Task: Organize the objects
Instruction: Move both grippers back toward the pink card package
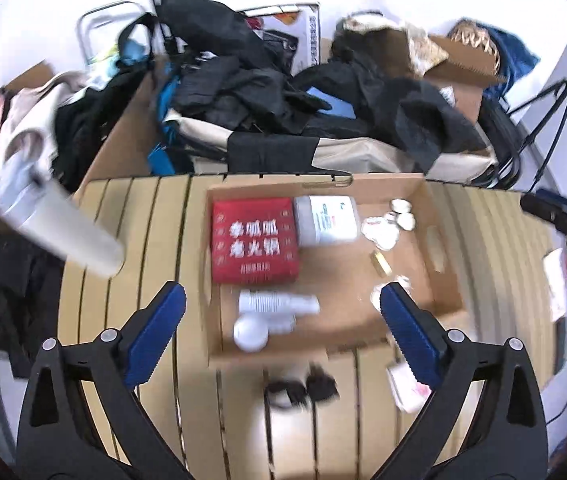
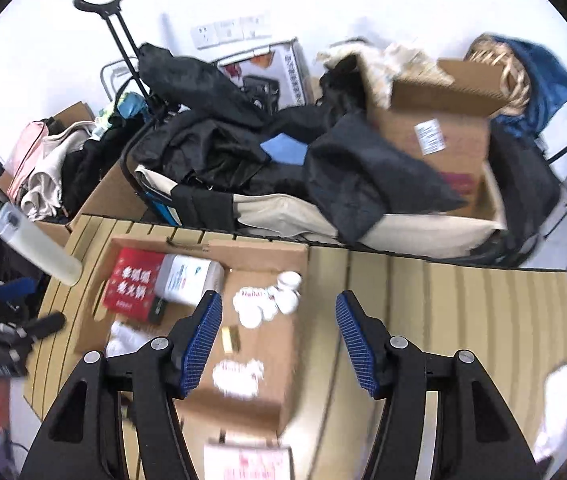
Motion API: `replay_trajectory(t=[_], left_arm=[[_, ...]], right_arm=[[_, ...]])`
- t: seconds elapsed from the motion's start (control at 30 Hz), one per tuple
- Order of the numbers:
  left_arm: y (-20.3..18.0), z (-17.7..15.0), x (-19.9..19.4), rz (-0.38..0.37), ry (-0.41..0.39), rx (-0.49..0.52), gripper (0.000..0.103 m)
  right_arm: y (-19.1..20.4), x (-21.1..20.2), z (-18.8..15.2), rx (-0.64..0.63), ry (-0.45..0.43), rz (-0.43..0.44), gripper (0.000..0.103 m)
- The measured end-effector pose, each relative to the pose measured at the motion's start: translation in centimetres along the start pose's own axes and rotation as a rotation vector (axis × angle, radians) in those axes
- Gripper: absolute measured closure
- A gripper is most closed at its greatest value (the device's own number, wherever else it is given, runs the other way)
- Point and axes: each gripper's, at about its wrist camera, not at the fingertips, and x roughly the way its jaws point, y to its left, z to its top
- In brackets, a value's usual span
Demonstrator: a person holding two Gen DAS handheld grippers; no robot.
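Observation:
A shallow cardboard box (image 1: 445, 240) (image 2: 259, 254) lies on the slatted wooden table (image 1: 143, 216) (image 2: 443, 300). It holds a red box with white characters (image 1: 253, 240) (image 2: 131, 286), a white bottle lying flat (image 1: 325, 220) (image 2: 187, 280), white tubes (image 1: 277, 304), a white round cap (image 1: 249, 332), small white jars (image 1: 401, 214) (image 2: 289, 290), white sachets (image 1: 379, 232) (image 2: 237, 376) and a small gold item (image 1: 379, 264) (image 2: 230, 338). My left gripper (image 1: 283, 306) is open and empty above the box's near side. My right gripper (image 2: 279, 308) is open and empty over the box's right edge.
A white tumbler (image 1: 63, 232) (image 2: 37, 244) stands at the table's left. A black item (image 1: 303, 388) and a white-red packet (image 1: 405, 384) (image 2: 245, 460) lie in front of the box. Dark clothes, bags and cardboard boxes (image 2: 443, 136) pile up behind the table. A tripod (image 1: 555, 92) stands right.

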Motion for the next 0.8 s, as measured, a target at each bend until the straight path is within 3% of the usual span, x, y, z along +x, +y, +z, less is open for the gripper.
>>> replay_trajectory(t=[0.13, 0.23, 0.33, 0.43, 0.53, 0.6, 0.67, 0.73, 0.8], left_arm=[[-0.8, -3.5, -6.2, 0.028, -0.072, 0.033, 0.003], [-2.1, -8.2, -10.9, 0.033, -0.134, 0.089, 0.0], [-3.1, -13.9, -14.1, -0.067, -0.199, 0.126, 0.0], [-3.7, -19.8, -15.8, -0.083, -0.246, 0.119, 0.0], [-4.2, -27.7, -16.6, -0.136, -0.301, 0.097, 0.0], [-4.5, -31.3, -16.1, -0.167, -0.304, 0.068, 0.0], [-5.9, -33.9, -14.6, -0.143, -0.241, 0.076, 0.0], [-7.3, -34.9, -13.3, -0.104, -0.175, 0.13, 0.0], [-8.3, -35.1, -12.5, -0.085, -0.164, 0.153, 0.0]], right_arm=[[1.4, -5.7, -3.4, -0.036, -0.038, 0.016, 0.031], [2.5, -9.5, -7.2, -0.07, -0.082, 0.053, 0.031], [3.9, -13.1, -12.8, -0.14, -0.148, 0.089, 0.031], [5.2, -16.1, -20.1, -0.19, -0.222, 0.053, 0.031], [5.9, -17.9, -27.7, -0.201, -0.264, 0.088, 0.031], [5.9, -18.0, -32.0, -0.172, -0.25, 0.106, 0.031], [5.4, -16.9, -35.5, -0.102, -0.204, 0.156, 0.031], [5.1, -15.6, -37.0, -0.066, -0.158, 0.196, 0.031], [5.0, -14.3, -37.8, -0.067, -0.123, 0.167, 0.031]])
